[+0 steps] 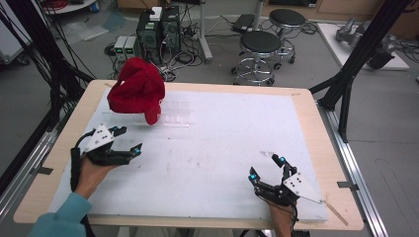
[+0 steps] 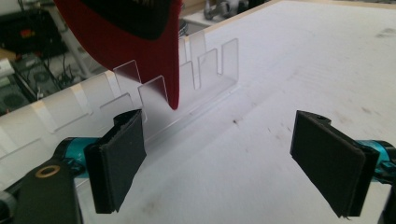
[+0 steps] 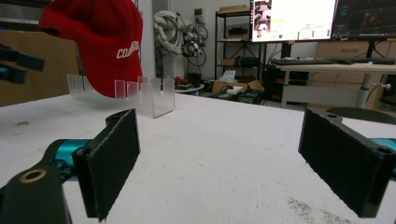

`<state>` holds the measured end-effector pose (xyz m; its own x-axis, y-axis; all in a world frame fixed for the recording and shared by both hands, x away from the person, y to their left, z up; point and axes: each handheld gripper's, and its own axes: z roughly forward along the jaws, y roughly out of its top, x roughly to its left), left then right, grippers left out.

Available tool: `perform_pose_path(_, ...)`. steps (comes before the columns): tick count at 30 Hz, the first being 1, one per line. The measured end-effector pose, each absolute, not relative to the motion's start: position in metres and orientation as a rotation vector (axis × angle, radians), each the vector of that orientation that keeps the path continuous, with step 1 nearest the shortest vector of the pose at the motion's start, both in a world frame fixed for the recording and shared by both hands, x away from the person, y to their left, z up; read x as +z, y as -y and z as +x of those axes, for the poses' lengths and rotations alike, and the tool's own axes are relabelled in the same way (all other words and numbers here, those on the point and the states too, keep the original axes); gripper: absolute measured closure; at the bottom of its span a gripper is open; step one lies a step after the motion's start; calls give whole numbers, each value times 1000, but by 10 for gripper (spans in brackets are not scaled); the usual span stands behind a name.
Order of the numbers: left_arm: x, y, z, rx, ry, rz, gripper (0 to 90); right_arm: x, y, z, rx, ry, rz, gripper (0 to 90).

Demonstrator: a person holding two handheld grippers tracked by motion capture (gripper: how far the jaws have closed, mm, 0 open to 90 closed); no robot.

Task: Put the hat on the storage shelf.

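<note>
Cap (image 1: 137, 89): one red cap is perched on a clear plastic rack (image 1: 175, 114), at about eleven o'clock on the tabletop (image 1: 222, 148) as seen from the high view. The rack is a single slotted strip of upright tabs, and the cap is draped over its left end so that the crown is kept up off the surface and the brim hangs down toward the white mat. In the right gripper view white lettering is seen on the cap's front, only partly readable. This placement is judged to keep the cap displayed and easy to reach from the person's side.

Two grippers are counted, one in each hand. The left gripper (image 1: 127, 140) is held at about nine o'clock, near the cap but apart from it, with its jaws spread wide and nothing between them; in the left gripper view the brim tip is seen hanging just beyond the jaws, in front of the rack's tabs. The right gripper (image 1: 267, 168) is held at about five o'clock, well apart from the cap, its jaws likewise spread wide and empty. Both are judged to be kept open so that a grasp can be made.

Beyond the tabletop, two round stools (image 1: 260, 44) are counted on the floor.
</note>
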<state>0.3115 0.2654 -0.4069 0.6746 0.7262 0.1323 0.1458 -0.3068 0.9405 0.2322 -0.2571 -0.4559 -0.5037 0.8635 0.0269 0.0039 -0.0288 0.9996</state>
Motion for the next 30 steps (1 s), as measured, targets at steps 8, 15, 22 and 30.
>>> perform_pose_path(8, -429, -307, 278, 670, -638, 1711, 180, -456, 257, 232, 1608, -1571, 928, 116)
perform_pose_path(15, -441, -319, 264, 676, -627, 1623, 176, -456, 257, 232, 1607, -1568, 924, 115)
perform_pose_path(22, -451, -321, 257, 682, -644, 1596, 175, -456, 257, 232, 1606, -1568, 926, 115)
perform_pose_path(30, -452, -322, 256, 692, -656, 1572, 164, -456, 257, 232, 1604, -1571, 934, 114)
